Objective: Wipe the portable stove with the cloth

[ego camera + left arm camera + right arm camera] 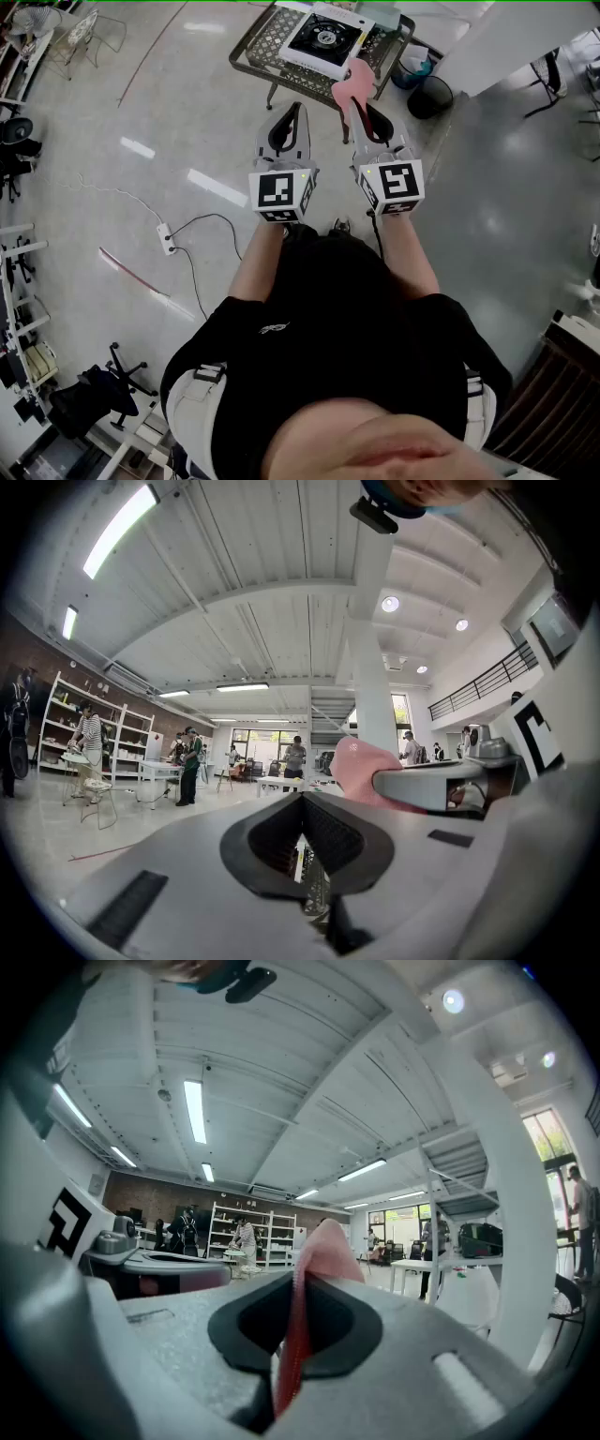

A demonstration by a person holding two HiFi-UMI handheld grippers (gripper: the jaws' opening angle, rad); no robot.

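The portable stove point(325, 37), white with a black burner, sits on a metal mesh table point(251, 47) at the top of the head view, well ahead of both grippers. My right gripper point(354, 101) is held level and shut on a pink cloth point(354, 82), which sticks out past its tips toward the table. In the right gripper view the cloth point(323, 1246) runs pinched between the jaws of that gripper point(298, 1279). My left gripper point(298, 106) is beside it, level, with its jaws together and nothing in them point(302, 797). The cloth point(361, 766) shows to its right.
A black bin point(429, 96) stands right of the table, beside a white wall point(506, 37). A power strip with its cable point(167, 238) lies on the grey floor to the left. Wire chairs point(84, 33) stand at the far left. People stand far off by shelves point(89, 738).
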